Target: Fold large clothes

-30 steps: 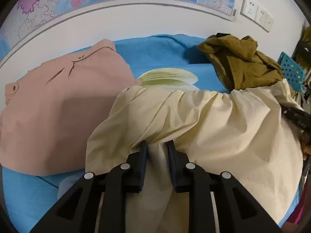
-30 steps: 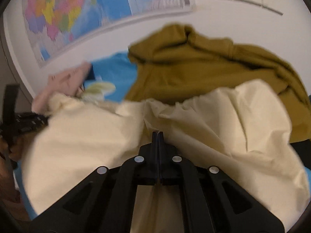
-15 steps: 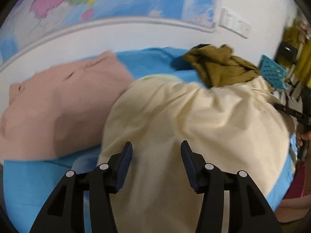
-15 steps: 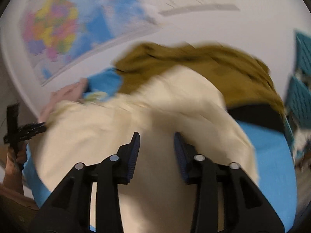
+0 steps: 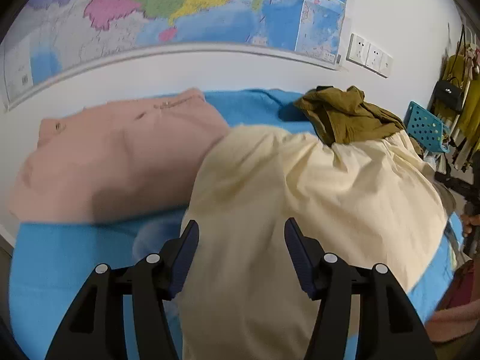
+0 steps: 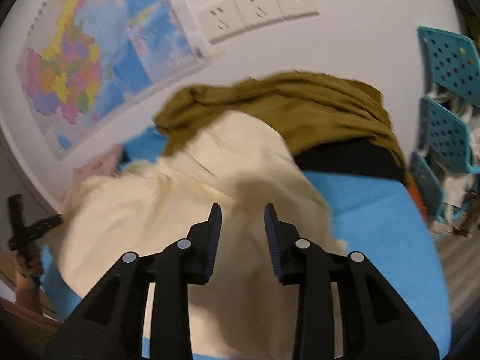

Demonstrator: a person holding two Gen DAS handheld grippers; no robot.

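Lying spread on the blue surface [image 5: 75, 258], the cream garment [image 5: 300, 198] sits directly ahead of and beneath both grippers. The left gripper [image 5: 241, 240] has just been opening: its jaws stand wide, with cream cloth below the gap but no pad pressing on it. The right gripper [image 6: 243, 225] has also just been opening, to a narrower gap, and holds nothing. Ahead and left of the left gripper lies a pink garment [image 5: 120, 162]; ahead and right, an olive garment [image 5: 348, 117] touches the cream one's far edge. A map [image 5: 186, 6] hangs on the wall beyond.
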